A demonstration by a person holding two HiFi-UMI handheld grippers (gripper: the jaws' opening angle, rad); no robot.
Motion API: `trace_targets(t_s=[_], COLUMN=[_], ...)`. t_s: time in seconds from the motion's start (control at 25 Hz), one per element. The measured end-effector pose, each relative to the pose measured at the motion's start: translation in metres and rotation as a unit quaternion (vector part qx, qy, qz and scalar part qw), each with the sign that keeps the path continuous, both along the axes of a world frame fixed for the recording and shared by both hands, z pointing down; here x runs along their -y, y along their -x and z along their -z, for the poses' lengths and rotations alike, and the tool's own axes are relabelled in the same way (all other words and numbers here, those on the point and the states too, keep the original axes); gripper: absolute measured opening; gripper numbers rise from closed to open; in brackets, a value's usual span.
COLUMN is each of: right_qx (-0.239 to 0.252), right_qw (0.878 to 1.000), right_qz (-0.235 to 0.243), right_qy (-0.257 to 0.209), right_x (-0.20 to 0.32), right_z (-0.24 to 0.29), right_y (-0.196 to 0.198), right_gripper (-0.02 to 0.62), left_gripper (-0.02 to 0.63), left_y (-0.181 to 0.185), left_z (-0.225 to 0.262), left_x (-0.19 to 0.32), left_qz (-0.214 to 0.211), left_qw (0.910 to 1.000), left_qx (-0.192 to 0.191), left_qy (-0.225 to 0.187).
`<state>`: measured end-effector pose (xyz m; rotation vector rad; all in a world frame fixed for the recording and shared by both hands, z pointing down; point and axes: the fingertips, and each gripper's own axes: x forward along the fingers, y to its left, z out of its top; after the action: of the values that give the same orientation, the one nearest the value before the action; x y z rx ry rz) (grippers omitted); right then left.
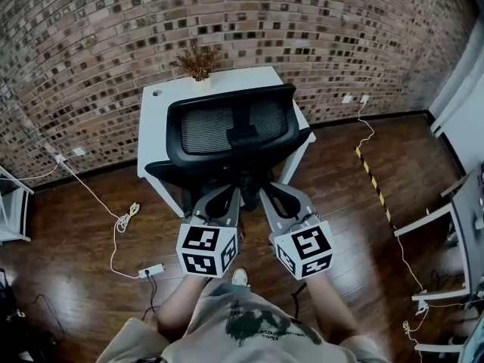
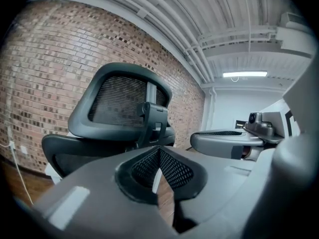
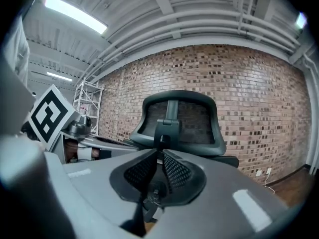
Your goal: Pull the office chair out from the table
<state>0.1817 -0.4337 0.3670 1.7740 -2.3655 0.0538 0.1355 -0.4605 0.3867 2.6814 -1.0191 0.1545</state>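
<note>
A black mesh-backed office chair (image 1: 231,127) stands tucked against a white table (image 1: 155,119) by the brick wall. Both grippers are held side by side just behind its lower back, and I cannot tell if they touch it. My left gripper (image 1: 231,195) points at the chair (image 2: 119,103) from its left rear; the left gripper (image 2: 159,151) is shut, tips meeting with nothing between them. My right gripper (image 1: 268,191) faces the backrest (image 3: 194,123) almost square on. The right gripper (image 3: 160,153) shows a thin slit between its tips and holds nothing.
A dried plant in a pot (image 1: 198,60) stands at the table's far edge. A power strip (image 1: 151,271) and white cables lie on the wooden floor at left. A yellow-black striped strip (image 1: 370,172) runs at right, towards another desk (image 1: 469,225). A metal shelf (image 1: 11,210) stands far left.
</note>
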Motion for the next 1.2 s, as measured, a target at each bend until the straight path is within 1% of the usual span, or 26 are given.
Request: trace_targets(t_s=[0.08,0.16,0.24,0.36,0.52,0.64,0.8,0.92,1.0,1.08,1.2], right_qx=[0.000,0.001,0.003,0.007,0.005,0.006,0.012,0.015,0.018,0.027,0.036], right_qw=[1.000,1.000,1.000,1.000,1.000,1.000,0.999,0.999,0.999,0.999,0.998], right_qz=[0.006,0.010,0.011,0.013,0.018,0.027,0.042,0.038,0.038,0.040,0.042], right_qy=[0.002,0.005,0.004,0.000,-0.008,-0.014,-0.014,-0.022,-0.024,-0.023,-0.019], right_x=[0.011,0.020,0.029,0.043,0.062,0.073,0.080,0.084,0.090,0.096,0.106], right_z=[0.001,0.004,0.009,0.018,0.028,0.035,0.041,0.051,0.055,0.057,0.055], right_y=[-0.003,-0.006,-0.012,-0.022,-0.032,-0.037,-0.048,-0.060,-0.067,-0.074,-0.088], right_gripper=[0.029,0.057,0.058,0.081,0.120,0.143,0.195,0.195,0.196,0.219,0.241], left_gripper=[0.017,0.032,0.034,0.073,0.110,0.133,0.163,0.189,0.222,0.243,0.269], left_y=[0.001,0.003,0.008,0.018,0.036,0.049,0.068,0.080,0.086,0.089,0.088], left_z=[0.003,0.009,0.017,0.026,0.035,0.040,0.049,0.051,0.049,0.046,0.045], left_x=[0.010,0.019,0.029,0.045,0.069,0.083,0.093,0.103,0.113,0.120,0.129], left_qz=[-0.004,-0.007,-0.002,0.003,0.016,0.027,0.045,0.054,0.057,0.053,0.033], left_qw=[1.0000,0.9999,0.9999,0.9997,0.9993,0.9990,0.9978,0.9971,0.9970,0.9975,0.9985], left_qx=[-0.004,-0.010,-0.015,-0.020,-0.021,-0.018,-0.015,-0.004,0.009,0.014,0.016], left_qy=[0.002,0.000,-0.008,-0.013,-0.025,-0.032,-0.045,-0.052,-0.050,-0.046,-0.041])
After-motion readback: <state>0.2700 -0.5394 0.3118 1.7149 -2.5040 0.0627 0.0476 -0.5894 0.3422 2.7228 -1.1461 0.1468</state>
